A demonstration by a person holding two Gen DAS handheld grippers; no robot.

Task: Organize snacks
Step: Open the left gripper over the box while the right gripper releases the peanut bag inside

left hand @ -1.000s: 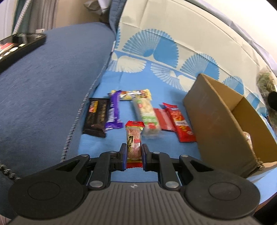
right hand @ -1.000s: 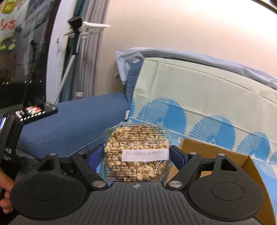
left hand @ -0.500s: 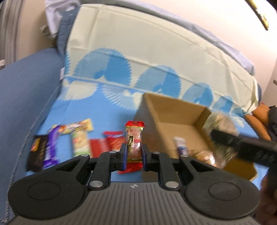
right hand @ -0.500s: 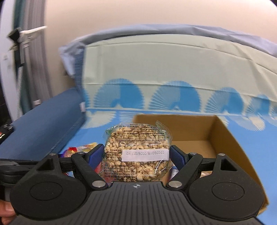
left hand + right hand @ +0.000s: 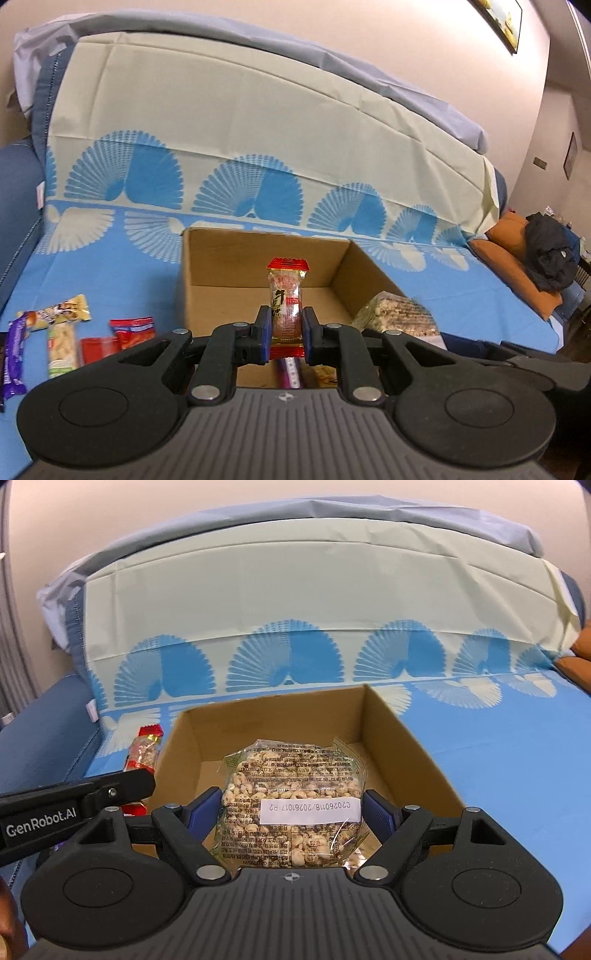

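The open brown cardboard box [image 5: 413,753] sits on the sofa seat, its mouth up to take the snacks, and both loads hang over it. The right hand-held gripper [image 5: 293,812] is clamped wide on the clear bag of puffed cereal [image 5: 291,794], gripped by its sides so it can drop flat. The left hand-held gripper [image 5: 284,332] pinches the slim red-ended snack bar [image 5: 286,295] upright. Loose wrapped bars [image 5: 62,332] wait on the blue-and-cream fan-print cloth [image 5: 110,258]; beige wall behind
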